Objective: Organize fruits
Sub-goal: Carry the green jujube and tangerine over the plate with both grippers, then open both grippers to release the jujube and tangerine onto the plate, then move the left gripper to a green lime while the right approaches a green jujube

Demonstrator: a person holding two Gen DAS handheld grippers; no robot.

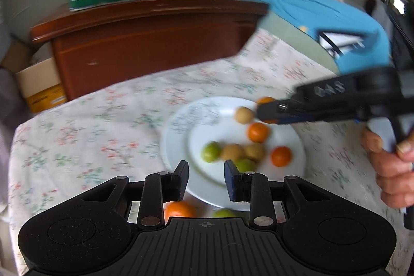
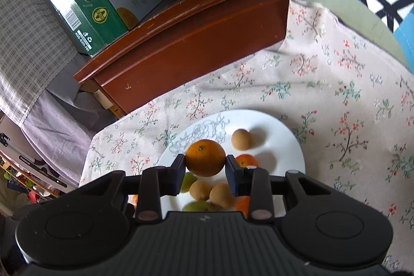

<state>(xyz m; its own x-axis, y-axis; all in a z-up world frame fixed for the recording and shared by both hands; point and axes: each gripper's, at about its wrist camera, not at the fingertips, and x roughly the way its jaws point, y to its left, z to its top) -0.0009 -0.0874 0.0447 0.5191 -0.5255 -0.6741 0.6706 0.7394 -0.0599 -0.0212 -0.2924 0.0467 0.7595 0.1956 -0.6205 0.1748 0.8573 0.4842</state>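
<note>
You have one orange (image 2: 205, 157) lifted above the white plate (image 2: 282, 139), where tan, green and orange fruits lie scattered.

Fruits (image 2: 241, 139) lie on the plate (image 2: 282, 136) (atop the tablecloth (image 2: 336, 105)), with the cabinet (image 2: 196, 43) behind.

Both my wrist cams look forward and steeply down, close over the white plate (image 1: 178, 126) on the floral cloth (image 1: 85, 131). Left cam sits just nearer. Both share the plate, cloth and wooden cabinet (image 2: 196, 38) behind.
</note>
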